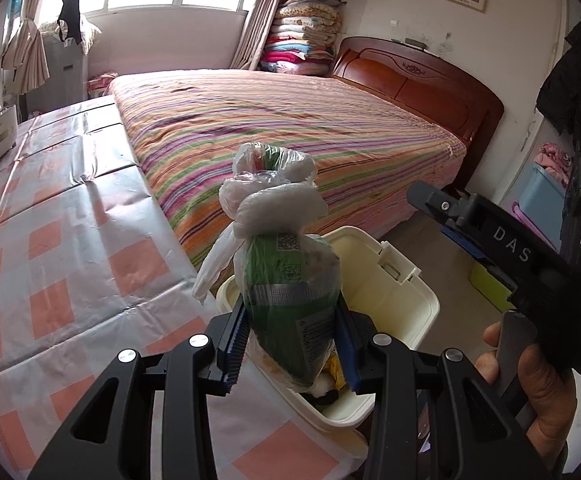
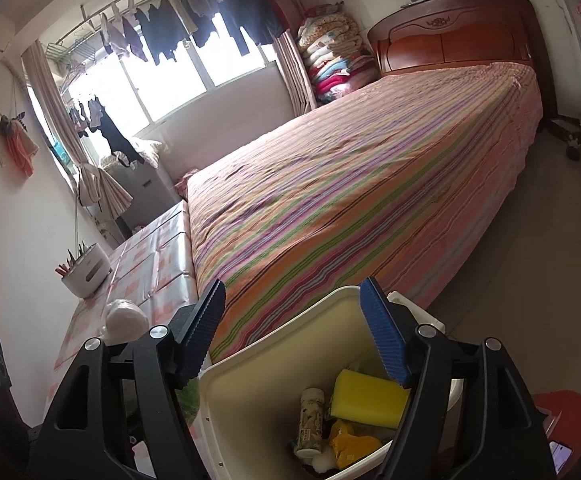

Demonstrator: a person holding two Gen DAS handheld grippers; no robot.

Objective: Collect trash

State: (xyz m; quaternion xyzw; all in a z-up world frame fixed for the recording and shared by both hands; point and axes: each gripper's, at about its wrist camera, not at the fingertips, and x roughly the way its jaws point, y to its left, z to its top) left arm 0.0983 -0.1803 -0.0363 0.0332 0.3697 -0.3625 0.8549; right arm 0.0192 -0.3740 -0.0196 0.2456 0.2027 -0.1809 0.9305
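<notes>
My left gripper [image 1: 294,344] is shut on a knotted clear plastic bag [image 1: 286,272] with a green package inside. It holds the bag upright over the near rim of a cream trash bin [image 1: 410,308]. In the right wrist view the bin [image 2: 250,380] holds a yellow sponge [image 2: 370,396], a small bottle [image 2: 310,420] and a yellow wrapper [image 2: 350,444]. My right gripper [image 2: 294,336] stands open above the bin with nothing between its blue pads. It also shows at the right of the left wrist view, the right gripper [image 1: 490,240] in a hand [image 1: 538,380].
A table with a pink checked cloth [image 1: 50,240] lies left of the bin and bears a white holder [image 2: 86,272] and a white round bundle [image 2: 126,320]. The striped bed [image 1: 282,128] stretches behind. A red stool [image 2: 562,412] stands right of the bin.
</notes>
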